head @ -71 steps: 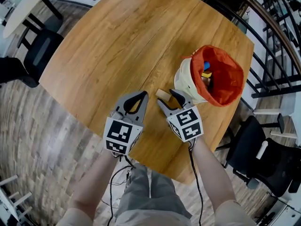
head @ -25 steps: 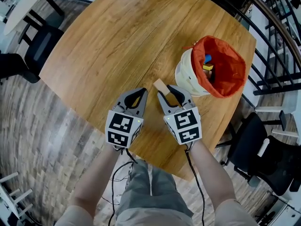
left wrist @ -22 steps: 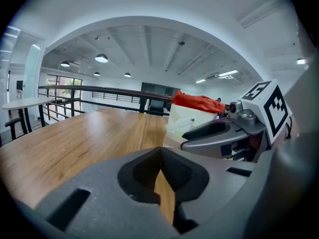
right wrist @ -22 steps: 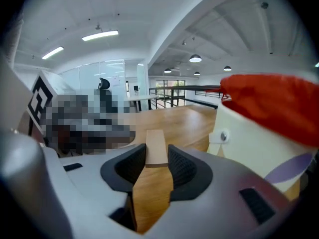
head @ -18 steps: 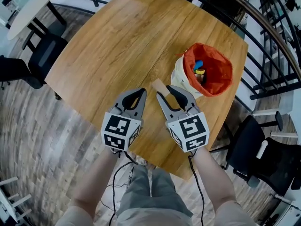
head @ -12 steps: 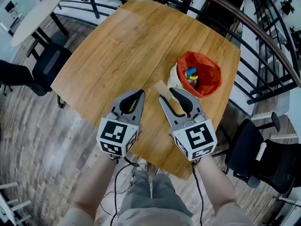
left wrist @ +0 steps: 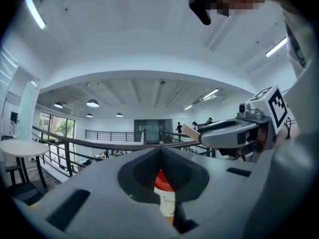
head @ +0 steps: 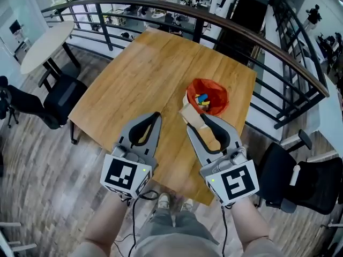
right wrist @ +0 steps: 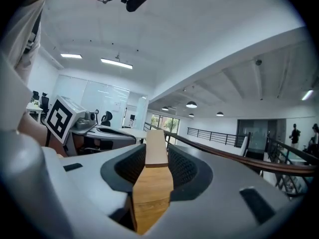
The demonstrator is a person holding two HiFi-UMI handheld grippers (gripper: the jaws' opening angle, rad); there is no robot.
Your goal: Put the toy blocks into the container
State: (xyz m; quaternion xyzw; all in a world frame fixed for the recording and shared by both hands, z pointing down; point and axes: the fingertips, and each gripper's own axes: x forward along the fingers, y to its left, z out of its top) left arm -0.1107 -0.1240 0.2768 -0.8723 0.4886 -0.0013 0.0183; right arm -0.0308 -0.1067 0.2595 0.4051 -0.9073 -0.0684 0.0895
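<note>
The right tool [head: 197, 123] is clamped on a plain wooden block [head: 189, 114]. Its jaws press the block's two broad faces, so the piece sticks out past the tips. The right gripper view shows the same block wedged upright between the ribbed jaws. That end-on hold looks chosen so the block can drop clear once the jaws part. The left tool [head: 151, 120] has its jaws together on nothing. In its own view only a sliver of red and cream shows through the gap behind the closed tips. It hangs just beside the right one, apparently kept out of the way as a spare.

Beyond the block's tip in the head view stands the container [head: 217, 89], a cream fabric bag with an orange-red lining. Its mouth is open and faces up, which makes an easy target. Inside lie several toy blocks [head: 202, 99], blue and yellow among them, though the count is unclear. The bag sits near the right edge of the wooden desk [head: 134, 74]. No other loose block shows on the part in view, so this one is probably the last.
</note>
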